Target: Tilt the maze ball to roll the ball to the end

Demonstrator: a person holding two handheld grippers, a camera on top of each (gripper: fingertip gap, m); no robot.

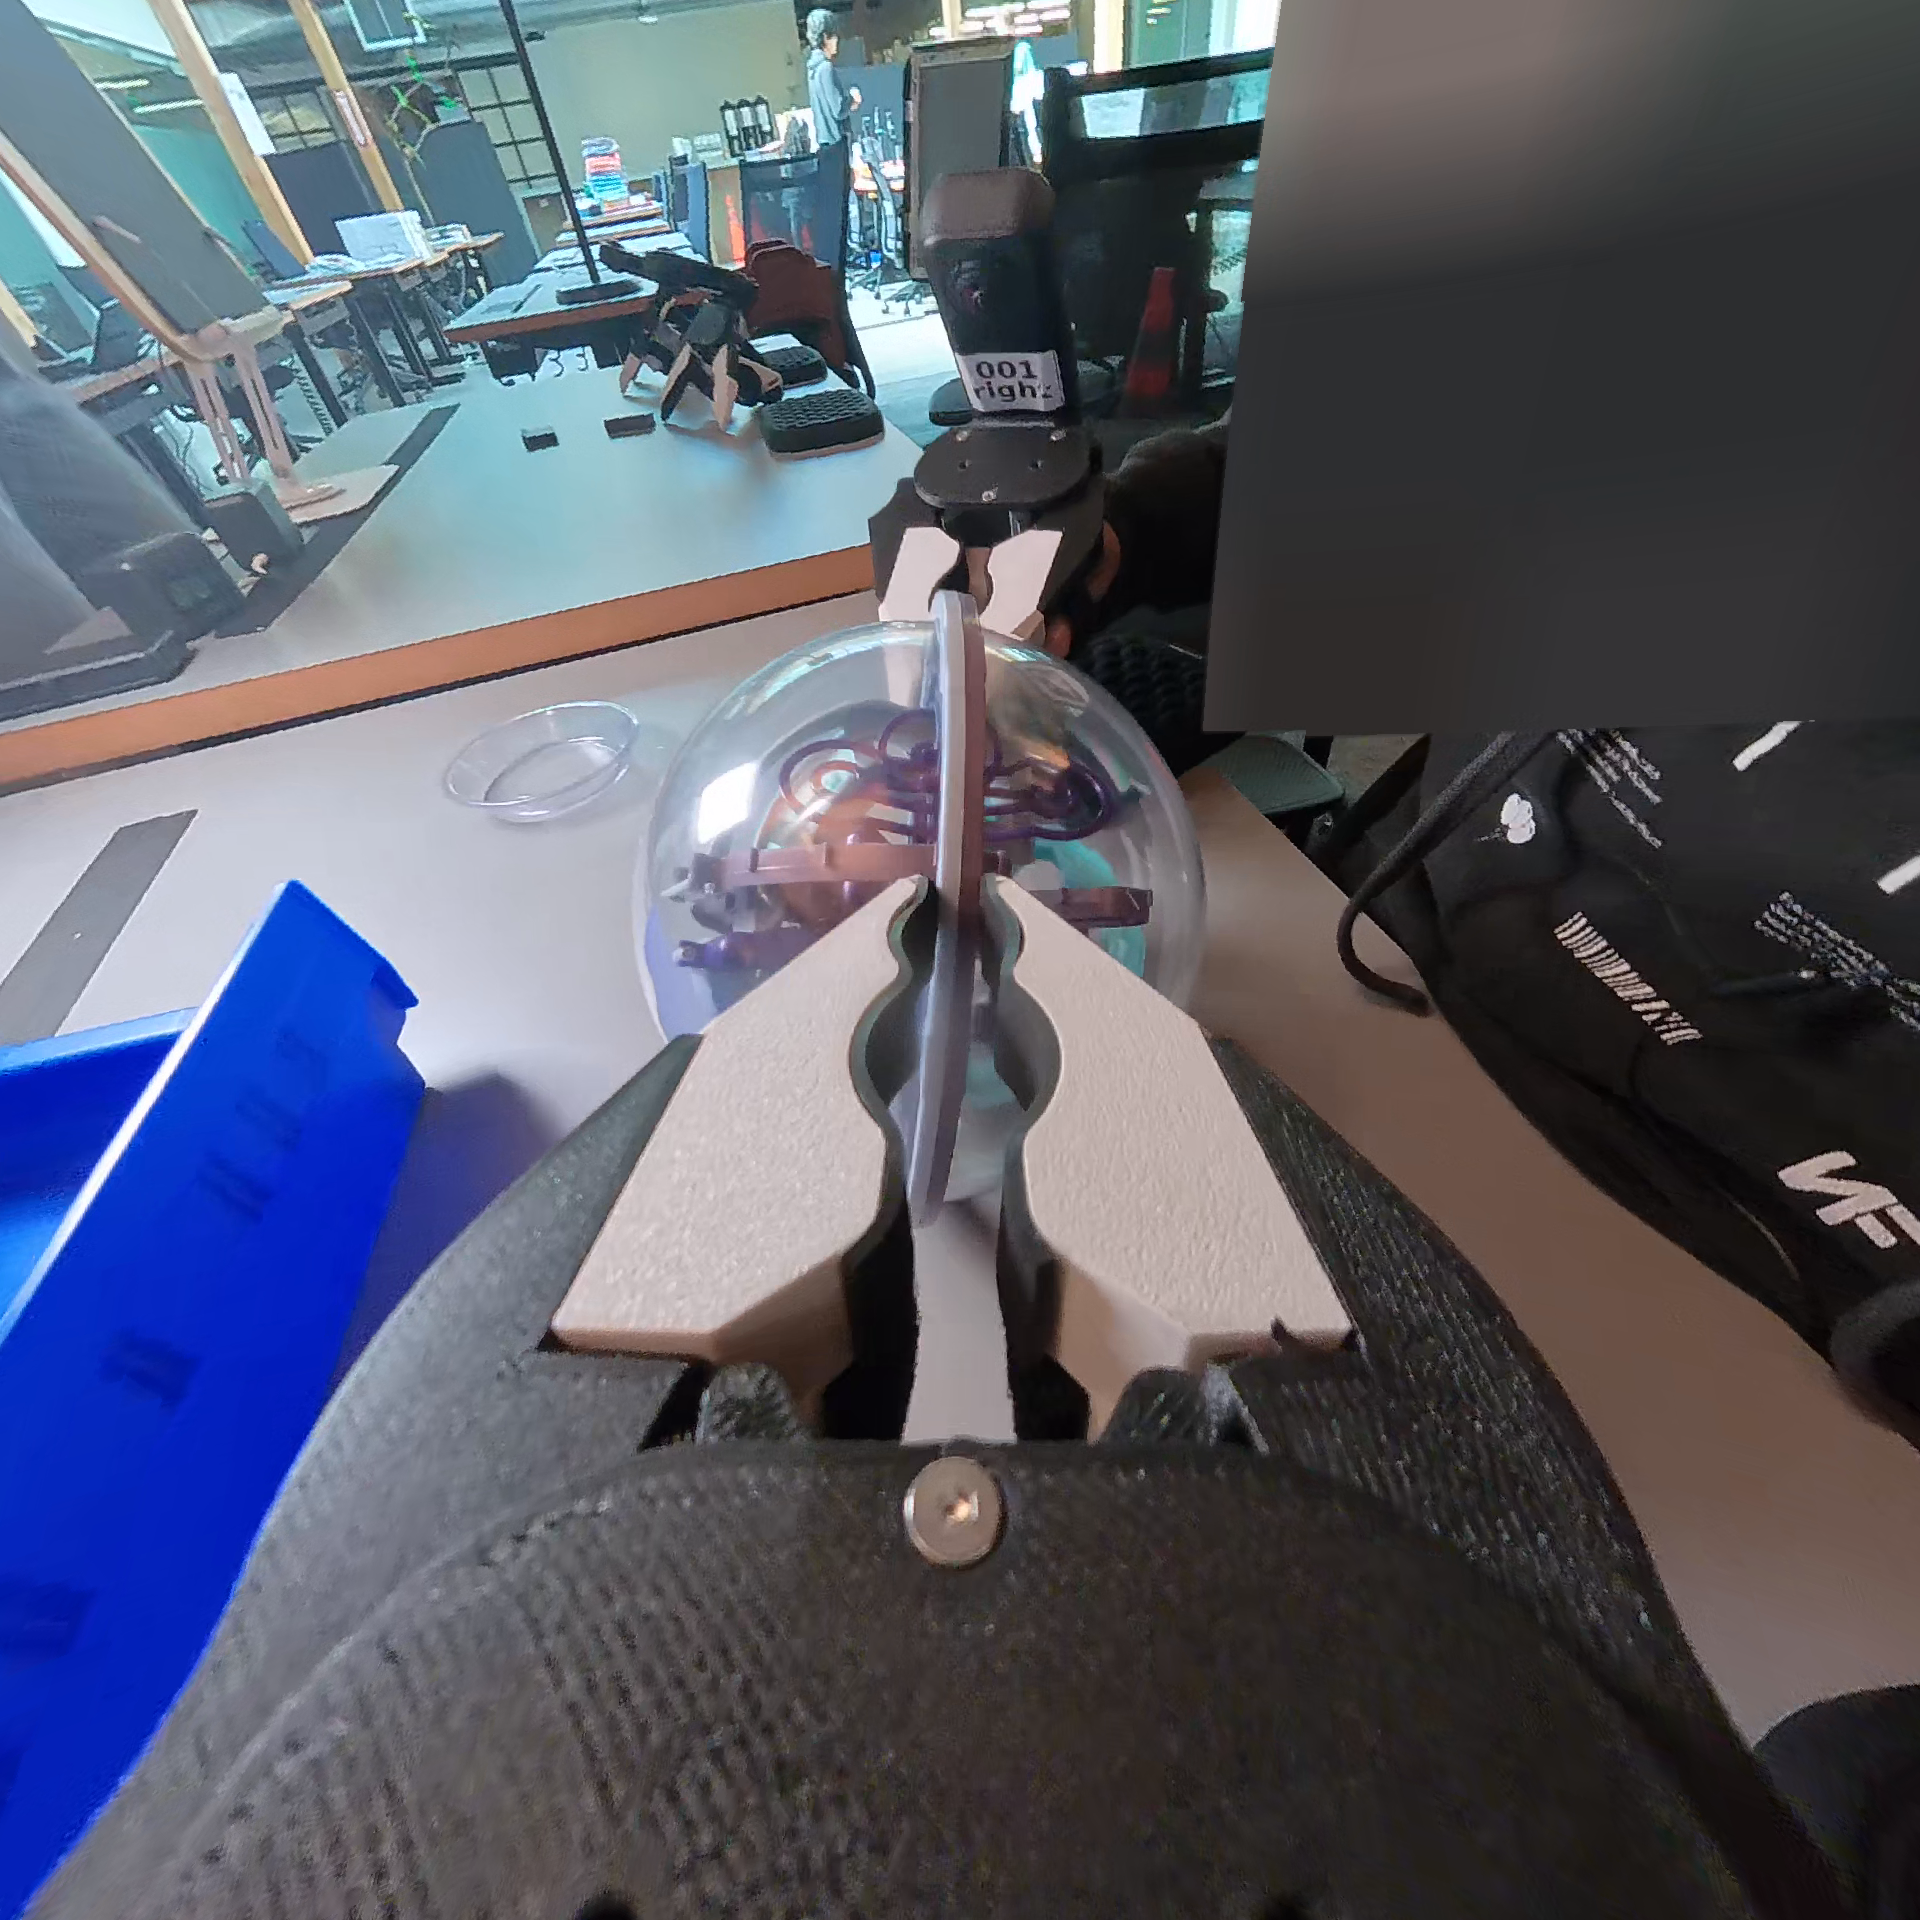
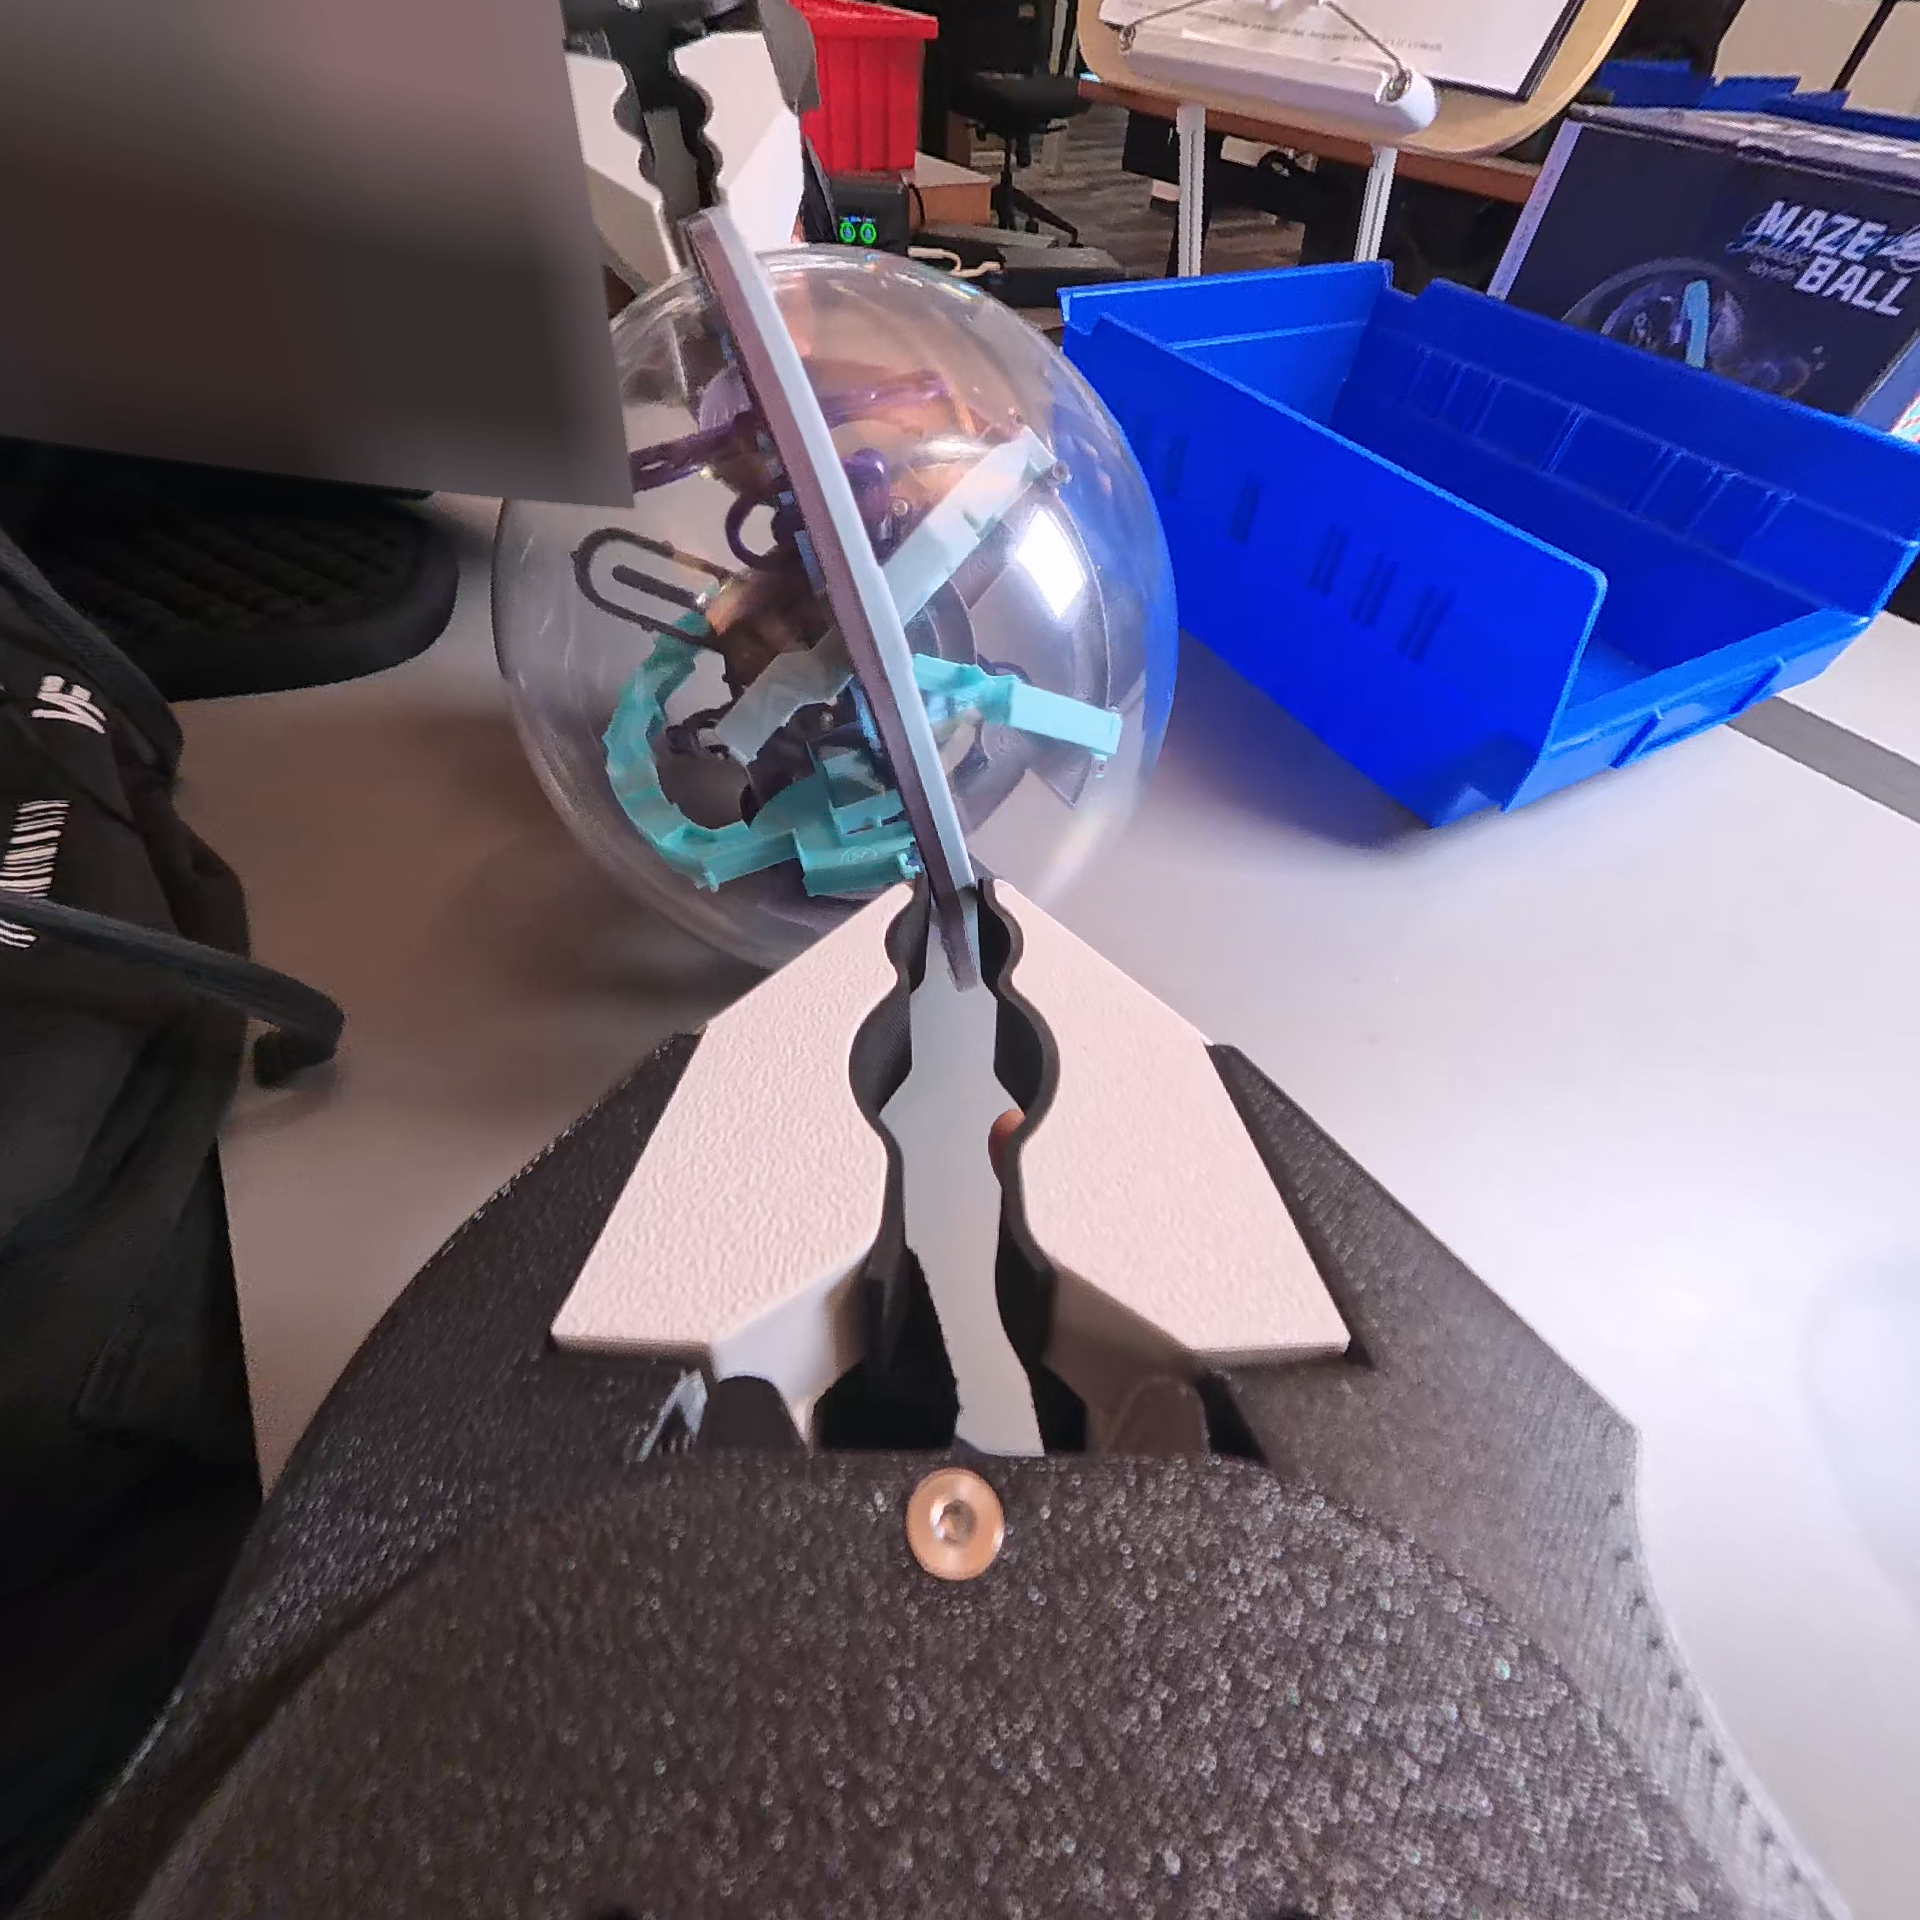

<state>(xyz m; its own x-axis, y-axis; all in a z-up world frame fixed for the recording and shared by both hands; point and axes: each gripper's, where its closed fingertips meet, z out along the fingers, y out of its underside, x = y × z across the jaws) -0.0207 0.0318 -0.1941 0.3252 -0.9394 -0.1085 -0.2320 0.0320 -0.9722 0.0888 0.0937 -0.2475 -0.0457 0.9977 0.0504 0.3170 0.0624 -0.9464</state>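
Note:
The maze ball [image 1: 831, 831] is a clear sphere with purple, brown and teal tracks inside and a flat grey ring [image 1: 951, 831] around its middle. My left gripper [image 1: 951, 904] is shut on the near edge of the ring. My right gripper [image 1: 971, 587] shows beyond the ball, shut on the ring's far edge. In the right wrist view the maze ball [image 2: 831, 582] is tilted, its ring [image 2: 831, 540] running diagonally, and my right gripper [image 2: 951, 904] pinches the ring's lower end. The left gripper [image 2: 717, 135] shows at the top. I cannot make out the small ball inside.
A blue plastic bin [image 1: 187, 1247] stands left of the left gripper; it also shows in the right wrist view [image 2: 1455, 540]. A clear shallow dish [image 1: 540, 764] lies on the grey table [image 1: 364, 883]. A black bag [image 1: 1662, 987] lies at the table's right edge. The dark maze ball box [image 2: 1745, 239] stands behind the bin.

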